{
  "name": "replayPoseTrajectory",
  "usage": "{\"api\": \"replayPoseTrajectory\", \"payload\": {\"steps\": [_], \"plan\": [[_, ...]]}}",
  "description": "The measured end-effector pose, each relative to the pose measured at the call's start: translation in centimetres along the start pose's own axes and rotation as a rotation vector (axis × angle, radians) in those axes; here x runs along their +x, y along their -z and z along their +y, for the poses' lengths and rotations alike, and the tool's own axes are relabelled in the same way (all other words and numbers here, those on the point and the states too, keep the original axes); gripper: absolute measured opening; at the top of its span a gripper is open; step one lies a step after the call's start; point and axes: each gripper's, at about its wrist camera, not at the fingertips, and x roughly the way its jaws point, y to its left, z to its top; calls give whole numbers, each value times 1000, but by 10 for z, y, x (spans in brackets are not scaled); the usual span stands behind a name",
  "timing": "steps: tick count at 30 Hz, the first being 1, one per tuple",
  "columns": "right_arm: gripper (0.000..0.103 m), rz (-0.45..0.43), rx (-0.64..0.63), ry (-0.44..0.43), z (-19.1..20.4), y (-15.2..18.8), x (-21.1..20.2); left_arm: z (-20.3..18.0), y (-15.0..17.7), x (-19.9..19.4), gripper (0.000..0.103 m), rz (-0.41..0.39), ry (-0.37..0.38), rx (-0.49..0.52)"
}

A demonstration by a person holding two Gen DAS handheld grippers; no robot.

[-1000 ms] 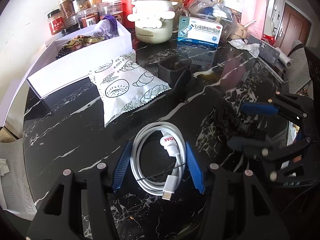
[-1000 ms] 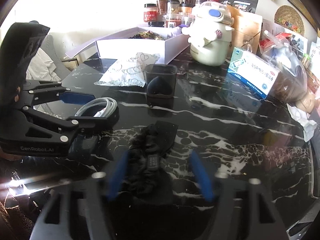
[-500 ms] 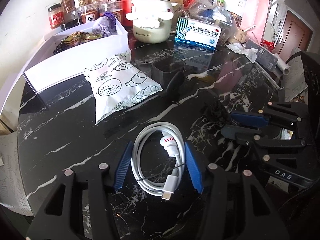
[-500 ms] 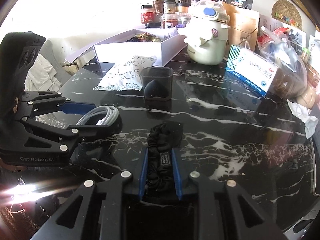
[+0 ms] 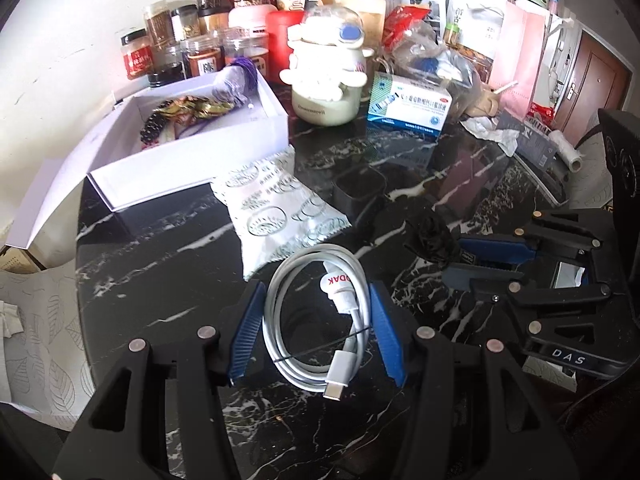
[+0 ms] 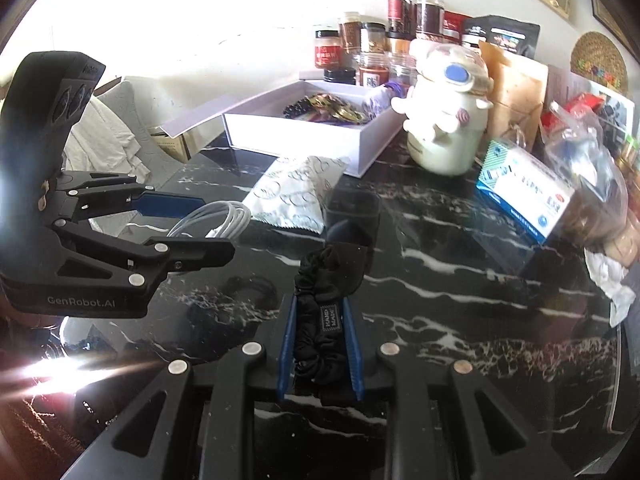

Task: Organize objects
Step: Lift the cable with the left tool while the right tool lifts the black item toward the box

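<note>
My left gripper (image 5: 316,320) is shut on a coiled white USB cable (image 5: 320,312) and holds it above the black marble table (image 5: 160,264). In the right wrist view the left gripper (image 6: 208,228) and the cable (image 6: 216,220) show at the left. My right gripper (image 6: 320,336) is shut on a black scrunchie (image 6: 320,320) and holds it off the table. In the left wrist view the right gripper (image 5: 452,258) and the scrunchie (image 5: 430,236) show at the right. An open white box (image 5: 192,156) with trinkets stands at the back left.
A white snack packet (image 5: 276,208) and a small black cup (image 5: 360,190) lie between the grippers and the box. A cream character pot (image 5: 328,80), a blue-white medicine box (image 5: 408,106), jars (image 5: 176,40) and bags crowd the back edge.
My right gripper closed on the black scrunchie and lifted it. My left gripper rose with the cable, so the table now sits lower in both views.
</note>
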Motion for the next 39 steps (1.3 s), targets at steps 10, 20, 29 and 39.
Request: {"api": "replayPoseTrajectory", "payload": {"steps": [10, 20, 29, 39], "plan": [[23, -54, -93, -51, 19, -34, -16, 19, -18, -39, 51, -44, -58, -29], [22, -89, -157, -95, 29, -67, -24, 41, -42, -61, 51, -63, -105, -57], [23, -121, -190, -96, 27, -102, -23, 55, -76, -63, 51, -80, -112, -51], [23, -141, -203, -96, 20, -134, -11, 69, -109, -59, 51, -104, -123, -41]]}}
